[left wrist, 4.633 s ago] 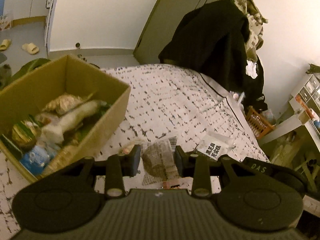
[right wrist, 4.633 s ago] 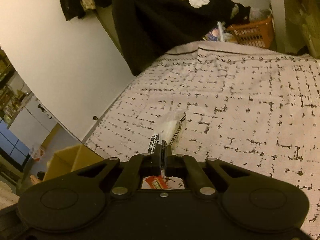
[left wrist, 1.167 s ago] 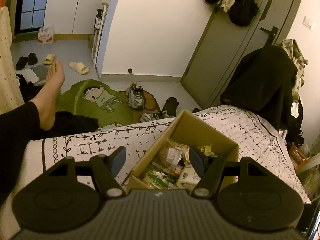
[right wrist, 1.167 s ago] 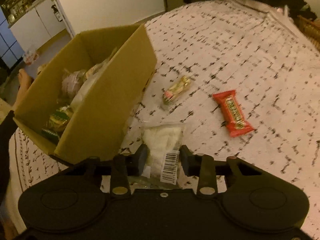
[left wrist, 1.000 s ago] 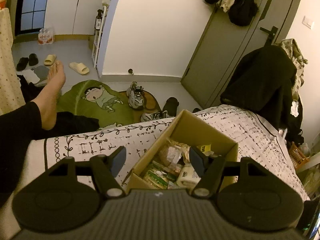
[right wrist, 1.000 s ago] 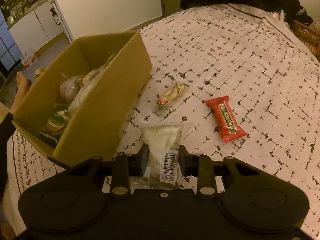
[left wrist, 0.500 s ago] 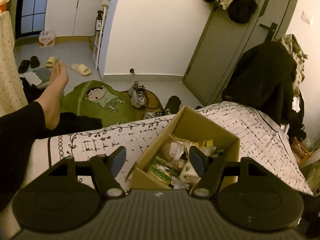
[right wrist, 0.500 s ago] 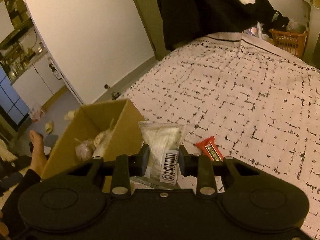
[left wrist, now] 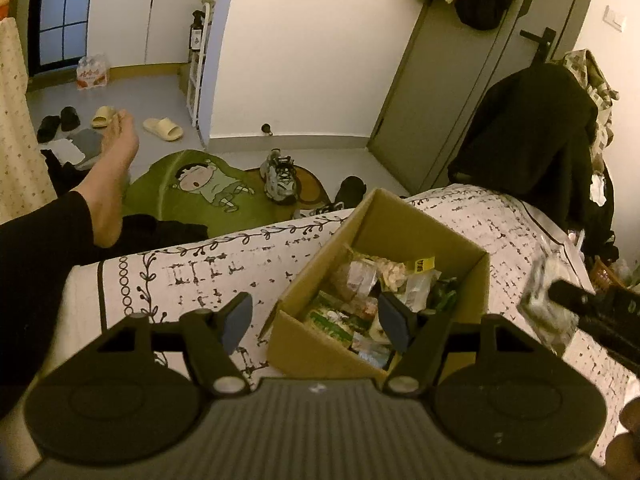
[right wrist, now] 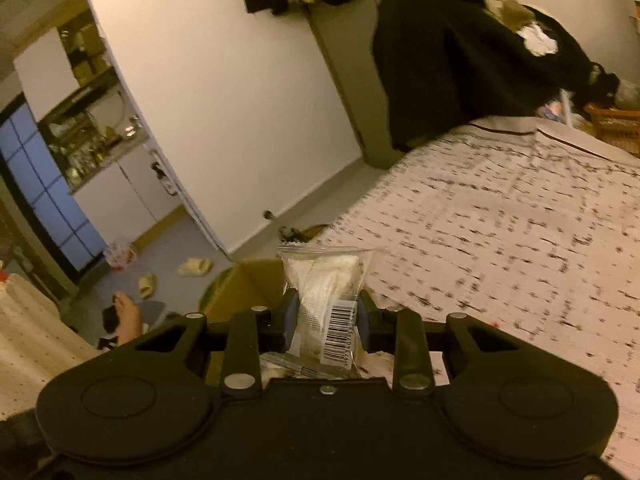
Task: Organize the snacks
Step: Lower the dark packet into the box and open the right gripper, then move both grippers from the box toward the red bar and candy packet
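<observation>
clear plastic made up the packet [right wrist: 326, 300] that the right claw [right wrist: 325, 322] had clamped between its two pads, the jaws drawn in narrow against the packet's sides. a white snack showed through the wrapper and a barcode label sat on its lower right part, close to the right pad. the packet stood upright out of the claw, its crimped top edge above the fingertips. just behind and to the left of the packet, a corner of the cardboard box [right wrist: 256, 280] peeked out, and the patterned bed cover [right wrist: 500, 240] spread away to the right of the claw. a bare foot [right wrist: 128, 316] lay low on the left of that view, and pale slippers [right wrist: 194, 267] sat on the floor beyond it

the left claw [left wrist: 316, 318] stood about half open with nothing between its pads. the box [left wrist: 384, 216] sat on the bed cover [left wrist: 208, 264] straight ahead of it, open at the top and packed with wrapped snacks [left wrist: 372, 296]; its near corner fell between the two fingers. to the right of this claw, the right claw [left wrist: 560, 300] came in from the edge with the packet [left wrist: 540, 296], blurred, held off the box's right side, above the cover. to the left, a leg in a black trouser and its foot [left wrist: 114, 184] reached out over the floor. a green mat [left wrist: 192, 192] lay beyond the bed, with a shoe [left wrist: 280, 176] on it
</observation>
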A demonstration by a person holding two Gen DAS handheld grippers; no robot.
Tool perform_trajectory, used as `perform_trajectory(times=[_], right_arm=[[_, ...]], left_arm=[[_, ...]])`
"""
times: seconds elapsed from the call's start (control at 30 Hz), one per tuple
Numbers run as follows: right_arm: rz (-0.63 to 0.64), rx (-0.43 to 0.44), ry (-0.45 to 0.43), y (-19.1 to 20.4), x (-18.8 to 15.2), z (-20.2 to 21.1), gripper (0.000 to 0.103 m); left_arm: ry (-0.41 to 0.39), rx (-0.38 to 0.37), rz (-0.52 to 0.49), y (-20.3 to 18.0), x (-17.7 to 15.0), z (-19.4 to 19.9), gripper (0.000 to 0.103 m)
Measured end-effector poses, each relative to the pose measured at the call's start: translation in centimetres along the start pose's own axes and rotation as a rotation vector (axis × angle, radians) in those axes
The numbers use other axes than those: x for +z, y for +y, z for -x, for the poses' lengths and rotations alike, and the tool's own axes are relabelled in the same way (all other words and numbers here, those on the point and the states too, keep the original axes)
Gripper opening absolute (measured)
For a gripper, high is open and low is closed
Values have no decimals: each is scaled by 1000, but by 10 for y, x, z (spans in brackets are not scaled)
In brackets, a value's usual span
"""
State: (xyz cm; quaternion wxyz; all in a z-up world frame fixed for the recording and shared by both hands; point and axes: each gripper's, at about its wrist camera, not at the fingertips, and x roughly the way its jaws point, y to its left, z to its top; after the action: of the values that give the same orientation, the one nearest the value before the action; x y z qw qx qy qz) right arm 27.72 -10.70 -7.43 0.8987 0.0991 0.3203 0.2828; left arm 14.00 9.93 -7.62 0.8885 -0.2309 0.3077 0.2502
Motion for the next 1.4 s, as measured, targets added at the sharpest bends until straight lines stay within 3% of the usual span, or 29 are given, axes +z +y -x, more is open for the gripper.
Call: perform_trajectory(times=[0.3,0.43,0.5,0.77,0.9,1.07,1.17,1.4], right_arm=[[25,171,78,27,-13,-25,31],[55,206,76,36,-16,-22,40],[79,185,51,37,-14,-15,49],[28,74,33,12,-3,-1,57],[31,16,38,2,-2,7,67],[26,-57,39,-11,0,14,79],[28,-100,39,-19,2,18,81],[30,-166,52,-40,8,25,87]], left_arm=[[6,13,31,14,1,-1,68],[10,11,35,14,1,-1,68],[10,4,31,13,0,-1,68],[1,-15,0,-8,-1,3,68],[-6,-33,-11,-20,1,7,68],[-39,-27,-48,-40,0,11,84],[-45,-44,-69,-52,0,13,91],[-47,-114,-95,-77,-1,17,98]])
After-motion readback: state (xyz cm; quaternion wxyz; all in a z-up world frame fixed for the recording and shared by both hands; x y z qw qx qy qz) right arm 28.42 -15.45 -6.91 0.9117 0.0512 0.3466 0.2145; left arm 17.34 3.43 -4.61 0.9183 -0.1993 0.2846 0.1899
